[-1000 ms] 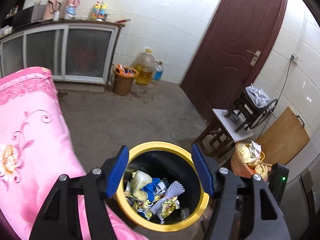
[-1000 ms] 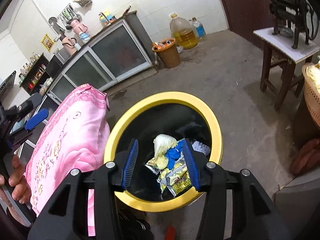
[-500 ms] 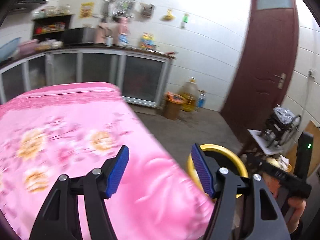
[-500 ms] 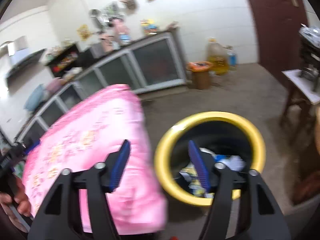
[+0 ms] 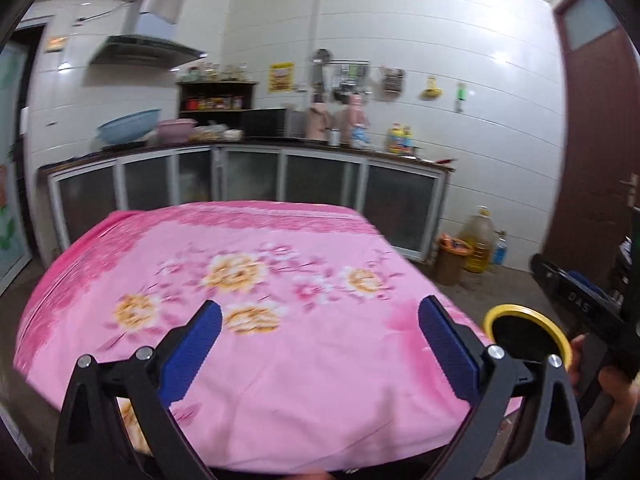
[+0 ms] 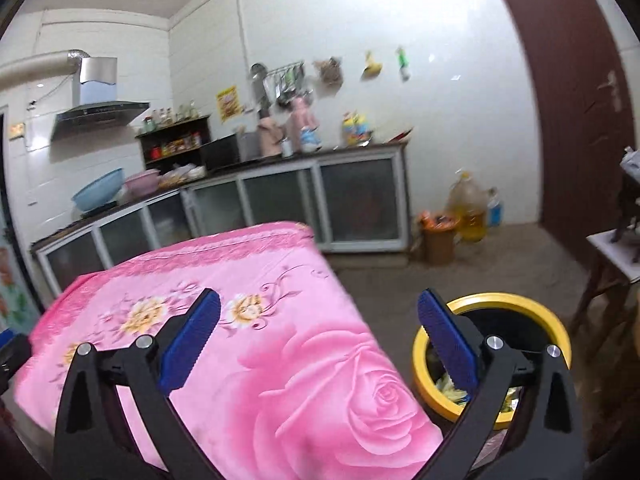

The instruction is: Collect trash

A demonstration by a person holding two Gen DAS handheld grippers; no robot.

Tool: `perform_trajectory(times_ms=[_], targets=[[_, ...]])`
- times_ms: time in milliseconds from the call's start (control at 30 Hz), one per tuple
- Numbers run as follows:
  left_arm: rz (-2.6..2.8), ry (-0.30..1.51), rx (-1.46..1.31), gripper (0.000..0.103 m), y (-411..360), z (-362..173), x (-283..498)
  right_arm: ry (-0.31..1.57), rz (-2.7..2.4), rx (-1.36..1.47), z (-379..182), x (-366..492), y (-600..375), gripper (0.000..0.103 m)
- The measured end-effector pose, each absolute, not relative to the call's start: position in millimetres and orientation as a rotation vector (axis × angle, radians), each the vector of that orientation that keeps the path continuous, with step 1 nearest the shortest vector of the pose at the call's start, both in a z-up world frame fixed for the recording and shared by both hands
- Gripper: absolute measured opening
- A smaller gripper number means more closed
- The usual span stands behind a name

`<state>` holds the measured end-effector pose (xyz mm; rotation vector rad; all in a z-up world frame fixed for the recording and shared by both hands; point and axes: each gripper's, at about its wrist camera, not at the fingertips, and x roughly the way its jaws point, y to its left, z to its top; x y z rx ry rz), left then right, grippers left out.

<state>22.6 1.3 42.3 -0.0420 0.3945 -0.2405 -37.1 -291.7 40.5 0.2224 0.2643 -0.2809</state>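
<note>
Both grippers empty, jaws spread wide: left gripper [image 5: 320,336], right gripper [image 6: 319,330], above the desk under a pink floral cloth [image 5: 280,280]. Round yellow-rimmed black trash bin [image 6: 496,308] stands just beside the desk's right edge, holding crumpled wrappers [image 6: 448,388]. They look light, soft, crinkly; pinch a raised fold.

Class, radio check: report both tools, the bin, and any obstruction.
Left tool open, empty, over pink cloth. Right tool open, empty. Yellow-rimmed bin beside table, trash inside. No trash visible on cloth; nothing blocking.
</note>
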Motion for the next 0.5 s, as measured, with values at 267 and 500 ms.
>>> perform_trajectory(times_ms=[267,500], targets=[[-0.053,0.466,-0.072,0.095,33,14,16,0.344,-0.264,0.22,12,-45,-270,0.095],[-0.009,0.476,-0.084,0.095,37,-1,3,0.338,-0.24,0.126,0,-54,-246,0.095]])
